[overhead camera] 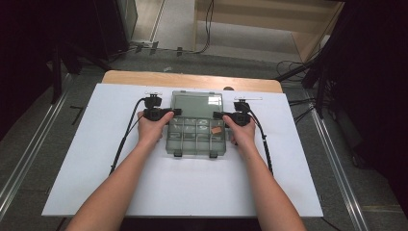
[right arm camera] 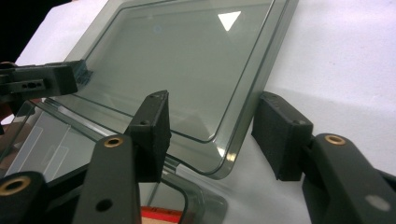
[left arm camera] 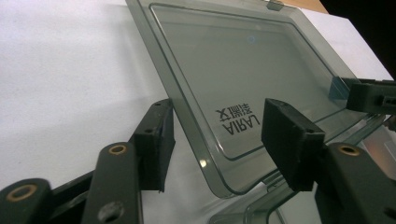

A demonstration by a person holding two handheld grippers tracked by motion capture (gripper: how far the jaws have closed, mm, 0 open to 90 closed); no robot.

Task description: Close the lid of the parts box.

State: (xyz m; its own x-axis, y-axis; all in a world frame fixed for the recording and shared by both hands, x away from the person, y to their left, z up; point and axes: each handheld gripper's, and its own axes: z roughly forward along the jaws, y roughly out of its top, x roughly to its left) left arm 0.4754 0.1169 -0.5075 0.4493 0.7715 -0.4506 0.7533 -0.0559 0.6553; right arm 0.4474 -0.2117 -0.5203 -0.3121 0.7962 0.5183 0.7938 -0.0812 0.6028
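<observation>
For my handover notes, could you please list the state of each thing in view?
Organiser box lid: open, folded back.
Organiser box base: uncovered, compartments exposed.
Left gripper: open, jaws straddling a lid corner.
Right gripper: open, jaws straddling the opposite lid corner.

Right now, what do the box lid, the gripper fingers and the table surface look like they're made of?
Lid: likely smoke-tinted clear plastic, glossy; you see through it and it throws sharp reflections, with printed lettering.
Fingers: matte black, probably plastic or rubbery pads, with brass-coloured pivots on the links behind.
Table: a white matte sheet, maybe laminate or board, over a wood-coloured top showing at the far edge.
</observation>
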